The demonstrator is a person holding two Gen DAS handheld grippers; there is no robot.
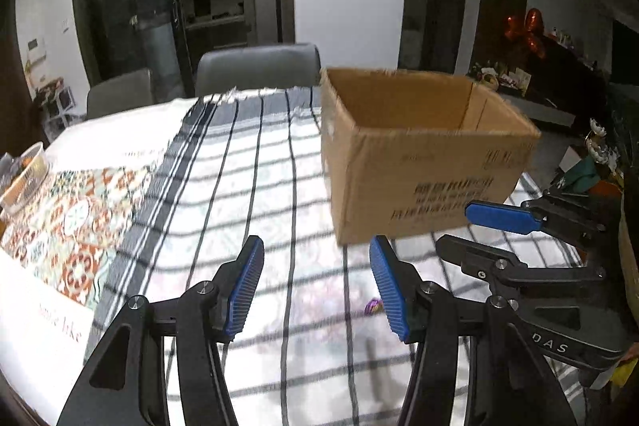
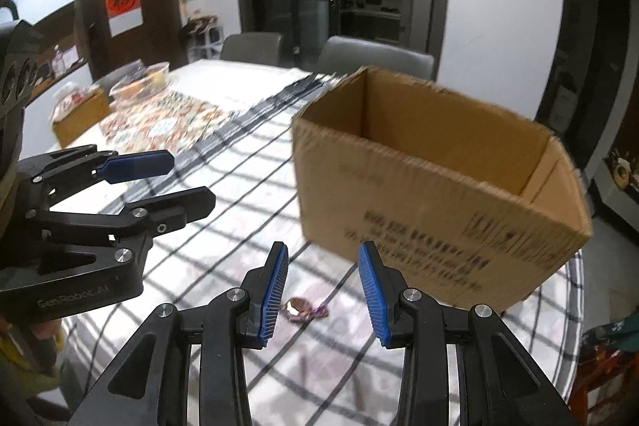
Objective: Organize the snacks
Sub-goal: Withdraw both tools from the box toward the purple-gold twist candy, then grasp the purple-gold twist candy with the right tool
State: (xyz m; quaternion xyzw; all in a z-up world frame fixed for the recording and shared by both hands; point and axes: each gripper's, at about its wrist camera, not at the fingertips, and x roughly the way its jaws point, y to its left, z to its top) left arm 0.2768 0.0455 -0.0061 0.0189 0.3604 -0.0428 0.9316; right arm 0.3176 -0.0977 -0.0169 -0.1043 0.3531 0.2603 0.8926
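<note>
One small purple-wrapped candy [image 2: 304, 309] lies on the checked cloth; in the left wrist view the candy [image 1: 372, 305] peeks out beside the right finger. An open cardboard box [image 1: 423, 150] stands behind it, and what its inside [image 2: 447, 134] shows holds nothing. My left gripper [image 1: 315, 254] hovers open over the cloth, nothing between its blue pads. My right gripper [image 2: 322, 260] is open too, above the candy and apart from it. Each gripper appears in the other's view: the right gripper [image 1: 471, 226] beside the box, the left gripper [image 2: 187, 180] at the left.
A patterned mat [image 2: 167, 124] covers the table's left part, with a clear bowl [image 2: 139, 82] and a small box of snacks [image 2: 80, 110] beyond it. Grey chairs [image 1: 255, 70] stand behind the table. The table edge [image 2: 575, 306] curves close at the right.
</note>
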